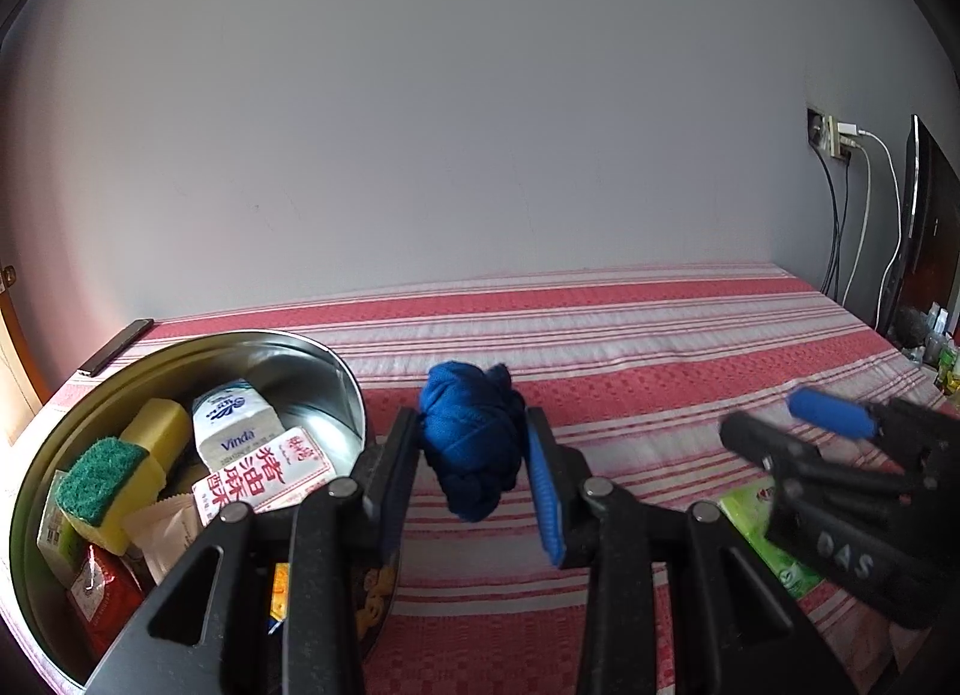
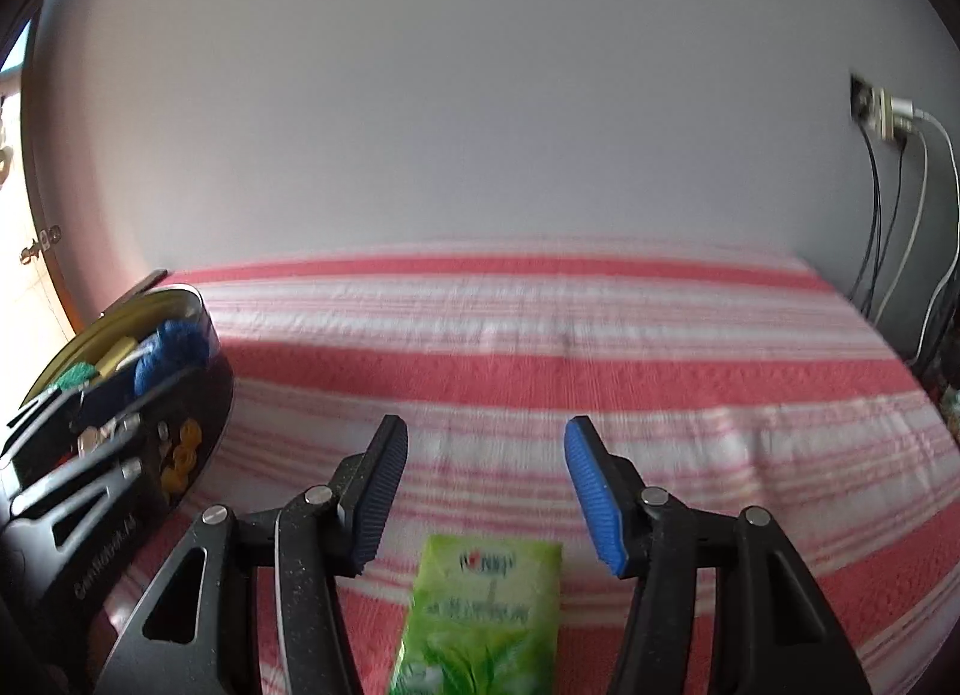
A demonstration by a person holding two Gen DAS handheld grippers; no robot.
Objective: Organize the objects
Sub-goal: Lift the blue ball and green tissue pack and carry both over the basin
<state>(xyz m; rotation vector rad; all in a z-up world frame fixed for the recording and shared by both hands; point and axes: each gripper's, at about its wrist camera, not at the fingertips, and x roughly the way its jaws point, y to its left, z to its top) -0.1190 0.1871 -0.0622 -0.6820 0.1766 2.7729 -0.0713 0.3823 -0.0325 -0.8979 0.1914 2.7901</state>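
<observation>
Left wrist view reads "Vinda" on a white tissue packet and red Chinese characters on a white sachet, both lying inside the round metal tin at the left of the red-and-white striped cloth. A green-topped yellow sponge, a yellow block and a red foil packet share the tin. On the right gripper's body, seen at the right edge, the letters "DAS" show.

A black flat slab lies at the cloth's far left corner; a wall socket with white and black cables hangs on the grey wall at right.

The left gripper is clamped on a knotted dark blue cloth bundle, held above the striped cloth just right of the tin's rim.

Right wrist view shows the right gripper with its fingers spread wide, holding nothing; a green tissue pack with blurred print lies on the cloth between and just below them. Its text is unreadable.
</observation>
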